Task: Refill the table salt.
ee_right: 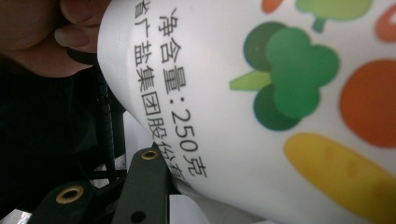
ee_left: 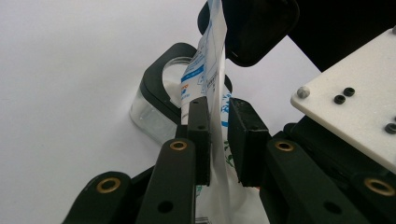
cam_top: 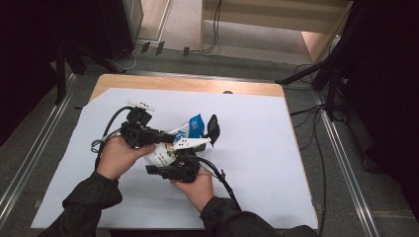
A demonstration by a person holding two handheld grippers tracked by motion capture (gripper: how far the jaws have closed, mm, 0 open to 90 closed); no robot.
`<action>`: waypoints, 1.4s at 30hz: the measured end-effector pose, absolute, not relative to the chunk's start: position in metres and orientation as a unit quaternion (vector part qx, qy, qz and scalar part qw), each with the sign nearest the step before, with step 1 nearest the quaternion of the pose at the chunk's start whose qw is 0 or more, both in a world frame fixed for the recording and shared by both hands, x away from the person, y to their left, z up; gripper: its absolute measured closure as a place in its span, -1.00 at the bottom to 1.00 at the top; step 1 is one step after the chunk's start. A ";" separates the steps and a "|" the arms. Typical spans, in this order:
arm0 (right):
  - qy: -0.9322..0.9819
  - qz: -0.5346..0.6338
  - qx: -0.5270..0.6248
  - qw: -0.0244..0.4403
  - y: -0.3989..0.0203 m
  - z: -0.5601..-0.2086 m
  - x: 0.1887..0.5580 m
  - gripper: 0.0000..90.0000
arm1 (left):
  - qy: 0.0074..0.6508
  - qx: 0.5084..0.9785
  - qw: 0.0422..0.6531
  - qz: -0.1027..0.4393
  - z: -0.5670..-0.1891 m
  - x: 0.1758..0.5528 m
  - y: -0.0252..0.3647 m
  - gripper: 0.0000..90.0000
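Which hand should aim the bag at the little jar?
Left, probably. The left gripper pinches the white printed plastic bag by its thin edge. The small clear glass jar with the black collar sits just beyond its jaws, so it can steer the bag there.

Bare white-sheeted tabletop [cam_top: 257, 148] is left all around the white printed plastic pouch [cam_top: 163, 153]; just beside it, passage is blocked by a clear black-rimmed jar [ee_left: 159, 107].

black tongs [ee_left: 217, 135] with brass rivets, dark sleeves [cam_top: 91, 197].
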State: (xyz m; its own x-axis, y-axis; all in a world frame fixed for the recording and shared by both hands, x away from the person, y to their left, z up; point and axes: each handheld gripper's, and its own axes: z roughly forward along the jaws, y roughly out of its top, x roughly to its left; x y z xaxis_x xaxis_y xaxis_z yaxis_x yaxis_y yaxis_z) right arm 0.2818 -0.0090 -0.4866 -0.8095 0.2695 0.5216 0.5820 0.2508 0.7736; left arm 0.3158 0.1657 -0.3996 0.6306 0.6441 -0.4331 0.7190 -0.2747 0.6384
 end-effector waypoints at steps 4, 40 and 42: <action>-0.778 -0.548 -0.273 0.144 -0.009 -0.486 0.282 0.47 | 0.427 0.798 0.423 -0.043 -0.399 0.316 0.165 0.78; -0.774 -0.550 -0.272 0.156 -0.009 -0.486 0.286 0.47 | 0.433 0.793 0.428 -0.031 -0.397 0.314 0.164 0.78; -0.773 -0.551 -0.272 0.157 -0.009 -0.486 0.286 0.47 | 0.433 0.792 0.428 -0.031 -0.397 0.314 0.164 0.78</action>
State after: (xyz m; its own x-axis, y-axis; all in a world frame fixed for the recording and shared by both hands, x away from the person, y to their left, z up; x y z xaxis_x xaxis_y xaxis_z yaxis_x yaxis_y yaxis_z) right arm 0.2862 -0.0089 -0.4856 -0.8032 0.2470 0.5422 0.5931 0.2454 0.7668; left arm 0.3141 0.1639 -0.3972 0.6225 0.6600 -0.4205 0.7132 -0.2573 0.6520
